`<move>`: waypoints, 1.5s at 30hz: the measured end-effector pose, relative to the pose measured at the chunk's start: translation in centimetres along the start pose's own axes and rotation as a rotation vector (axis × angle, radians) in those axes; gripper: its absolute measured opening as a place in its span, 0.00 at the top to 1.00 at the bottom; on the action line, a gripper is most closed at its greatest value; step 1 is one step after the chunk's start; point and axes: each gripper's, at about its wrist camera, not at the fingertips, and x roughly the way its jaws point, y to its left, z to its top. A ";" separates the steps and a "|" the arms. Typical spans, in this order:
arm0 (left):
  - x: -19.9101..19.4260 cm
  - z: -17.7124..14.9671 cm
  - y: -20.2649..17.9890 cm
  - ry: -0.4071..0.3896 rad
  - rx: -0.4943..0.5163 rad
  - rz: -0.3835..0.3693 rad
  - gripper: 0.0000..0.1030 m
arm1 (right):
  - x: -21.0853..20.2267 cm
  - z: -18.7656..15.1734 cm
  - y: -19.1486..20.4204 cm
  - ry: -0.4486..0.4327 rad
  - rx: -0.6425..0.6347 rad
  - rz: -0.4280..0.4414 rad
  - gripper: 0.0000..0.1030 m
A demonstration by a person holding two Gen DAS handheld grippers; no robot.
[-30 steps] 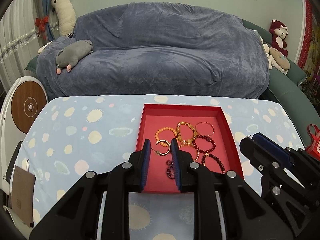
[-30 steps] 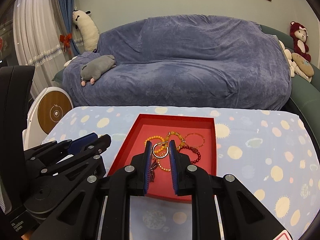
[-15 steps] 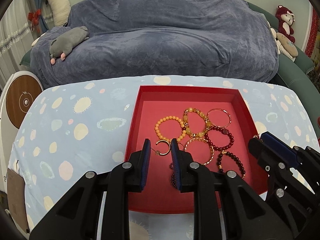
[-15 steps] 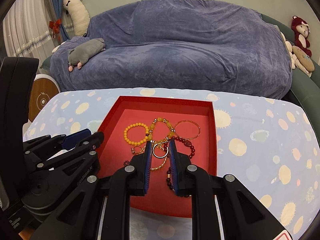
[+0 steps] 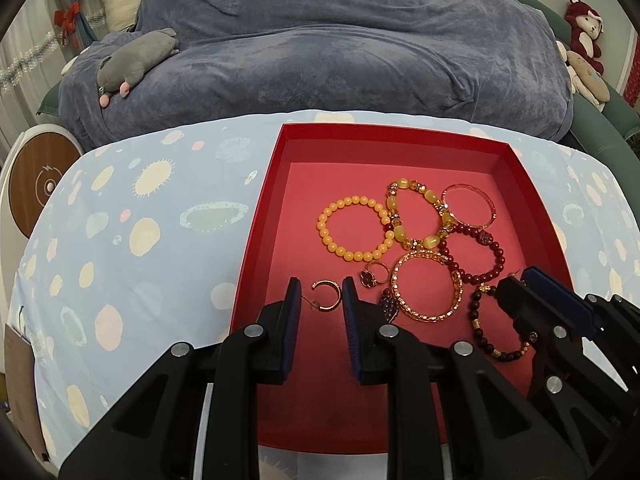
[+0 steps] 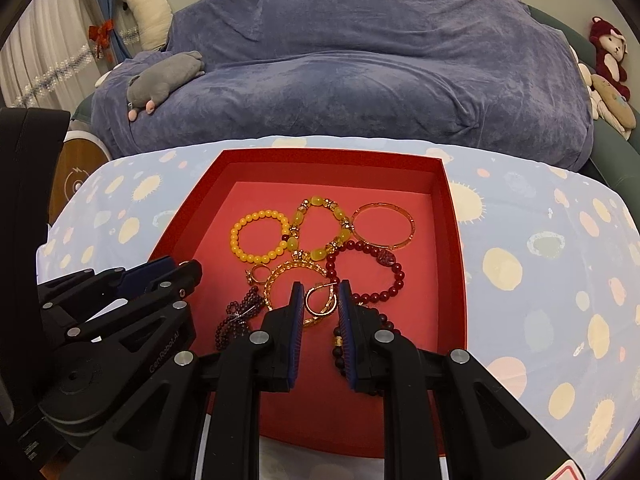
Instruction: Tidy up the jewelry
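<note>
You're bringing both grippers down over the red tray (image 5: 259,220), and it's filling far more of each view than a second ago. Your left gripper (image 5: 321,292) is still clamping the C-shaped earring (image 5: 338,297) above the tray's near left floor. Your right gripper (image 6: 320,292) is still pinching the hoop earring (image 6: 320,313), hanging over the bracelets (image 6: 300,232). Neither grip is changing, so the set-down looks to be coming up.

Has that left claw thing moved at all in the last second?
Yes. The left gripper has come down and closer to the red tray, which now fills far more of its view; the sofa has slid toward the top.
</note>
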 end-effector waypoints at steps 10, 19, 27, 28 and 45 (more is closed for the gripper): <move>1.4 -0.4 0.1 0.021 -0.006 0.002 0.80 | 1.6 -0.3 0.0 0.028 -0.004 -0.003 0.84; 1.8 -0.7 0.0 0.019 -0.002 0.010 0.79 | 2.3 -0.7 0.0 0.051 -0.002 0.002 0.83; 0.6 -0.6 0.0 -0.009 -0.003 0.026 0.63 | 1.3 -0.8 0.0 0.034 0.014 -0.010 0.75; 0.4 -0.6 0.0 -0.012 -0.002 0.023 0.63 | 1.1 -0.8 -0.1 0.031 0.017 -0.012 0.74; -6.9 -2.9 -0.1 -0.057 -0.007 -0.015 0.63 | -6.2 -3.2 0.4 -0.008 0.062 -0.016 0.73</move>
